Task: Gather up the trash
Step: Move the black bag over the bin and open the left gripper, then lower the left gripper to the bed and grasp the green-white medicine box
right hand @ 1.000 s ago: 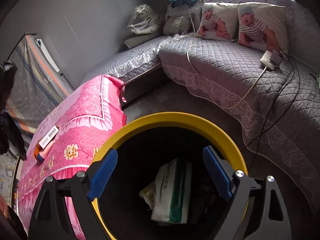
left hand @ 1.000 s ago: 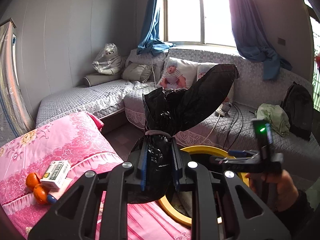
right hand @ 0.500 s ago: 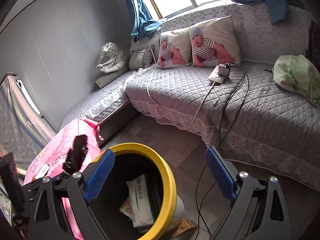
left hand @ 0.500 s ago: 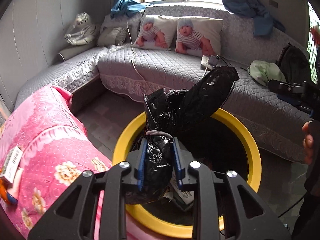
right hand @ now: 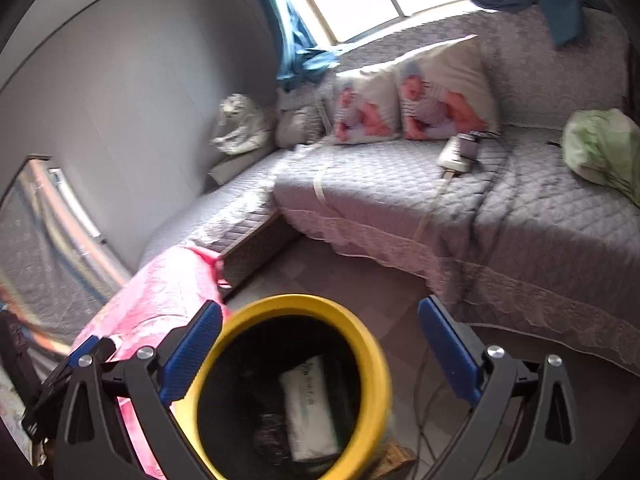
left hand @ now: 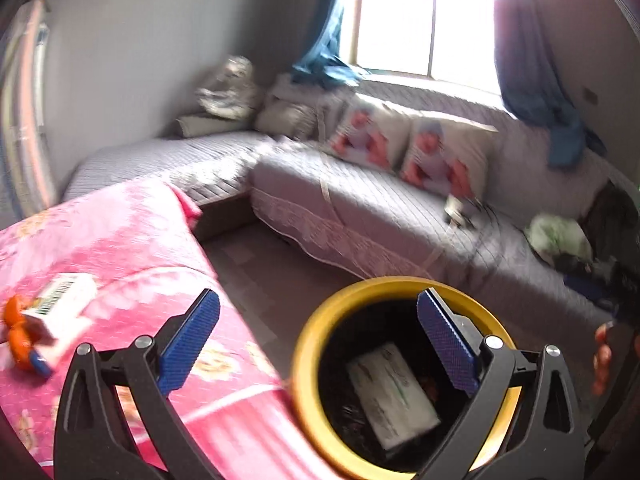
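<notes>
Pink bedspread flanks yellow bin; carton lies there.

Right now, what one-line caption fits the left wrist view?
Left gripper, jaws just opened and empty, above the yellow-rimmed bin holding a white packet, beside the pink cloth.

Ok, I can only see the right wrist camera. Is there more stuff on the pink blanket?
Observer: Yes, a small box lies on the blanket.
Operator: Anything beside it?
Observer: Orange fruit, at the box's left end.
Operator: Is the left gripper holding something?
Observer: No. Its jaws have just been opening, and nothing is between them.
</notes>
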A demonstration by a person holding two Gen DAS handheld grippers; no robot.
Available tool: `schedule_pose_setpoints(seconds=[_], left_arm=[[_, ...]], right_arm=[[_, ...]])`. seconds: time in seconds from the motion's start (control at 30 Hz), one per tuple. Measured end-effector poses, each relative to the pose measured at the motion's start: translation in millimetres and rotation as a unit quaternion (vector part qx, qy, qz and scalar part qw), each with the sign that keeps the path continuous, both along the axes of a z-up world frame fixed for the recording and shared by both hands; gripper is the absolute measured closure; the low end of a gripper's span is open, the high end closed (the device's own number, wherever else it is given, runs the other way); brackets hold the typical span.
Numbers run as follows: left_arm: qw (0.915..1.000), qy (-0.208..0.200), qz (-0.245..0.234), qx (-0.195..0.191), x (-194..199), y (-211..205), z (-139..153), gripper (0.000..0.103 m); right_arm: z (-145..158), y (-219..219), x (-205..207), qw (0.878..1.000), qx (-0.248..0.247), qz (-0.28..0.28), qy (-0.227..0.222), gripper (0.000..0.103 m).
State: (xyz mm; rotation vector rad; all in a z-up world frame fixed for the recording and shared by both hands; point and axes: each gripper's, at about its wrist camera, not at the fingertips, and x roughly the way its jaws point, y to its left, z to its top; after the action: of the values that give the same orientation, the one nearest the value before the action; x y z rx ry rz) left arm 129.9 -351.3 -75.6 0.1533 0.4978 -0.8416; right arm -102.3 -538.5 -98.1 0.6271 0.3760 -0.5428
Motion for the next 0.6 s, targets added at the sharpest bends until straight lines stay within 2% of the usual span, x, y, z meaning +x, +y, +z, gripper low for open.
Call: schedule_pose_setpoints(seconds=[0.23, 0.33, 0.4, 0.5, 0.57, 0.6], left_arm=[[0.9951, -0.035, 0.07, -0.06, 22, 64, 45, 0.008], [0.9921, -0.054, 0.091, -0.067, 32, 92, 61, 0.008], [0.9902, -0.072, 0.102, -0.062, 42, 114, 70, 0.008], [0.9894, -0.092, 0.107, -0.033, 61, 148, 72, 0.008], [0.991, -0.083, 0.105, 0.003, 80, 167, 65, 0.008], [0.9927, -0.065, 0.098, 0.027, 92, 175, 58, 0.008]], right_arm=[[16, 36, 41, 0.996, -0.003, 0.087, -0.023, 0.008], [18, 55, 63, 0.992, 0.003, 0.122, -0.021, 0.008], [20, 69, 77, 0.989, 0.006, 0.149, -0.018, 0.008], [23, 88, 91, 0.984, -0.005, 0.178, -0.009, 0.008], [25, 99, 98, 0.982, -0.018, 0.189, -0.002, 0.008], [25, 104, 102, 0.981, -0.023, 0.192, 0.002, 0.008]])
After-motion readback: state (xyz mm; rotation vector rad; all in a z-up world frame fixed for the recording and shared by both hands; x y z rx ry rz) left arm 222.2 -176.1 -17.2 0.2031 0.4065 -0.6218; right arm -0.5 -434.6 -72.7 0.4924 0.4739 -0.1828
